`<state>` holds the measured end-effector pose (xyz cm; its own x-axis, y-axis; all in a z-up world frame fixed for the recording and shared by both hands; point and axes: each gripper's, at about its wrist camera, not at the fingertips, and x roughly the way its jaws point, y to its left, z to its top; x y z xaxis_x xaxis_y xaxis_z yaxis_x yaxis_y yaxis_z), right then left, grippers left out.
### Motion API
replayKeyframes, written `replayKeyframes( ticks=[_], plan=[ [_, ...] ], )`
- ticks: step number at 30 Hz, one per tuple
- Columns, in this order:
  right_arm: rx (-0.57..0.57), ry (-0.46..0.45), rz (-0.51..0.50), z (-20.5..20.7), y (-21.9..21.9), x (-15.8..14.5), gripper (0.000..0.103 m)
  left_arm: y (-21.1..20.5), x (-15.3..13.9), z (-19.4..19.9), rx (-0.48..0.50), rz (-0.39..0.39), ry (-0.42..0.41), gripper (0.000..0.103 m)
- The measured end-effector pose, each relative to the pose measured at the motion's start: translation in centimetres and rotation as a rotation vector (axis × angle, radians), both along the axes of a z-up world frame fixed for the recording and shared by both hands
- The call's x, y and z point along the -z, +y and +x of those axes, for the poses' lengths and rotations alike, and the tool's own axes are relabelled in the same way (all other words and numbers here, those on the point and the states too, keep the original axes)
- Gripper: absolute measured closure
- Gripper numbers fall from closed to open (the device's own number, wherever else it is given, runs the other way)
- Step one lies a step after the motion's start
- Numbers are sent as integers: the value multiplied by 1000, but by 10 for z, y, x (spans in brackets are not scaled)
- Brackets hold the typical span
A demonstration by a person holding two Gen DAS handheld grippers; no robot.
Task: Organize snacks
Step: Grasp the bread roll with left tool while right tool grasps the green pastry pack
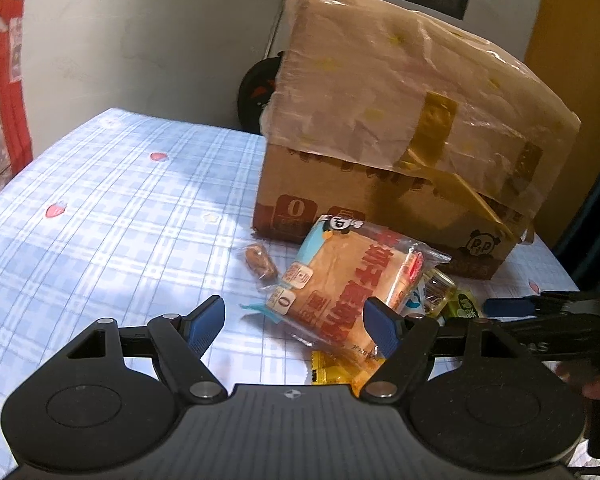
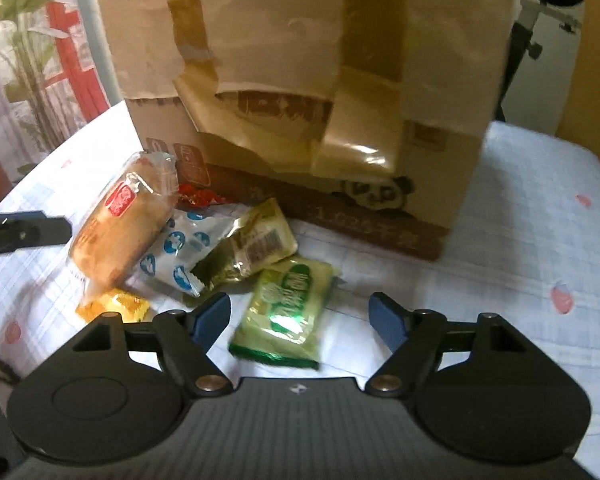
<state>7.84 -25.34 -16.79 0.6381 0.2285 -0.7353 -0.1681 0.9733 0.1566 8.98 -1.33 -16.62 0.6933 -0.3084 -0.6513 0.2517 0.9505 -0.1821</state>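
Snacks (image 2: 188,240) heaped before box (image 2: 300,100), both grippers gaping

Wrapped snacks (image 2: 188,248) heaped beside box (image 2: 300,80)

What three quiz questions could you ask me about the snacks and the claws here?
1. True or false: the right claw is squeezing the shiny green snack packet.
2. What stands behind the snack pile?
3. Which lies beside the big clear-wrapped bread packet: A, a small brown wrapped sweet; B, a banana?

Key: 1 false, its fingers are apart. 2 the plastic-covered brown cardboard box. 3 A.
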Motion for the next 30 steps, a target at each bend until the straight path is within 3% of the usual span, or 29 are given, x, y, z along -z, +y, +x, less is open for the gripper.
replayKeyframes(
  ticks=[4, 7, 13, 16, 18, 24, 30],
  plan=[
    [25, -13, -35, 3, 7, 7, 41, -10, -2, 10, 84, 47, -20, 23],
    [29, -28, -40, -2, 3, 8, 62, -15, -4, 17, 162, 84, -66, 22],
    [31, -40, -30, -13, -9, 11, 62, -16, -12, 31, 289, 37, -66, 16],
    [33, -50, -31, -16, -9, 11, 62, -23, -9, 34, 339, 66, -52, 14],
    [33, -55, -35, -17, -8, 12, 62, -25, -3, 36, 327, 100, -44, 13],
    [39, -59, -24, -18, -8, 14, 62, -29, 16, 46, 315, 74, 25, 14],
    [43, -54, -22, -17, -8, 12, 62, -31, 20, 47, 285, 56, 33, 23]
  ],
)
